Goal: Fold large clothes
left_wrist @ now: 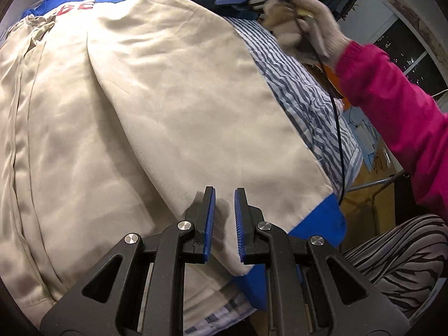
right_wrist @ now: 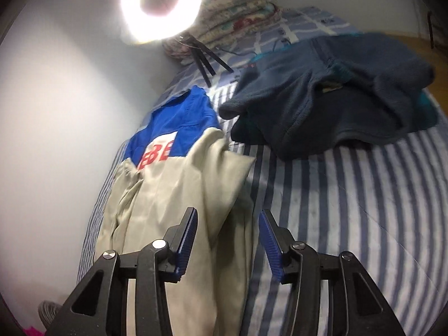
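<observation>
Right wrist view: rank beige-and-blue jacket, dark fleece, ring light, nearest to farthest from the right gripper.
From the right gripper:
1. Beige-and-blue jacket, directly beneath the fingertips, left part of the striped bed.
2. Dark fleece, heaped farther up the bed, to the right.
3. Ring light, at the far end by the wall.

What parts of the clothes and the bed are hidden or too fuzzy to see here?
- Red letters on the beige and blue jacket: a fold hides part of the word in both views.
- Jacket's lower edge: left wrist view, behind the left gripper.
- Dark blue fleece garment: right wrist view, blurred and bunched, so its type is unclear.
- Folded patterned blanket: washed out by the ring light.
</observation>
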{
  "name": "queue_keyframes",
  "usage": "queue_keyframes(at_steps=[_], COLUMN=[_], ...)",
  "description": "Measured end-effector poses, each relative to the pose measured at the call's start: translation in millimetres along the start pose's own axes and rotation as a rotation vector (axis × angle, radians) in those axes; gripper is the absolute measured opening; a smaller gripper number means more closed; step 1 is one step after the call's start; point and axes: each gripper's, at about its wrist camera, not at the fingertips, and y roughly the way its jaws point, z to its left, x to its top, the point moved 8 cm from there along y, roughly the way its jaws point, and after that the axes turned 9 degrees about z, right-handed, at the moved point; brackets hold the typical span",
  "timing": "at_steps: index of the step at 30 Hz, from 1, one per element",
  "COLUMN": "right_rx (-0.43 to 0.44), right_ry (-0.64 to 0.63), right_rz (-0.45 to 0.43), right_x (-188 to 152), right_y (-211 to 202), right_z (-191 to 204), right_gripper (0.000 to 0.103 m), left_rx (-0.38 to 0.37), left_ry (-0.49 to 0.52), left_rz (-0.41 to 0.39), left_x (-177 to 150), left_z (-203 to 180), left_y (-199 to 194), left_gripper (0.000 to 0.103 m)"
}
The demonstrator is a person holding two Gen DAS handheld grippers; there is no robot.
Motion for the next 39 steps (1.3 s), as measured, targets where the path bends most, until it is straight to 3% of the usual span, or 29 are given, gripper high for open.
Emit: queue_keyframes(at_steps=[8,10,11,12,14,17,19,25,27,29,31,35,39], right_rx=[0.070,0.087,0.088,0.076,0.006,-0.191,-0.334,-0.463,-0.418,-0.374,-0.402,-0.297,-0.223], right_ry=[0.058,0.074,0.081,0.081,0.019,-0.141,-0.228,-0.253,-0.205,-0.137,-0.111,-0.062,-0.099], right_rz=[0.019,0.024,0.024,0.015,-0.027,-0.109,-0.132,-0.009,0.012,-0.006,-0.040,-0.071,-0.054], right_x=[24.7,29.5,31.3,33.6,40.2,56.7,68.9,69.0,66.5,67.0,65.3,34.0,-32.9], right_y=[44.9,54.5,56.1,55.1,41.2,6.8,-3.5,48.5,48.2,32.8,9.4,-46.7,-96.1], right_z=[-10.1,-11.2,-10.8,-8.7,4.2,26.9,29.1,3.5,-2.5,-7.1,-12.4,-1.0,25.2], right_gripper=[0.049,0.034,0.018,0.005,0.004,0.000,0.000,0.000,0.002,0.016,0.027,0.028,0.032], left_rx=[-0.021,-0.028,-0.029,-0.032,-0.040,-0.040,-0.041,-0.043,-0.046,-0.049,-0.054,-0.039,-0.049], left_ry=[-0.004,-0.009,-0.010,-0.010,-0.013,-0.006,-0.005,0.004,0.002,0.002,0.001,0.017,0.025], left_rz=[0.020,0.022,0.022,0.024,0.024,0.024,0.023,0.021,0.023,0.024,0.025,0.022,-0.008], left_x=[-3.8,-1.9,-1.8,-1.7,-1.2,-2.4,-3.6,-4.6,-5.0,-5.6,-5.0,-7.2,-10.1], left_z=[8.8,10.1,11.4,12.1,12.9,13.3,11.5,11.3,11.8,13.4,13.8,10.8,3.5], left_y=[9.3,12.5,13.3,14.7,15.4,15.9,16.9,21.4,21.5,20.6,19.4,11.2,-8.4], left_gripper=[0.011,0.011,0.011,0.011,0.011,0.011,0.011,0.011,0.011,0.012,0.014,0.015,0.016])
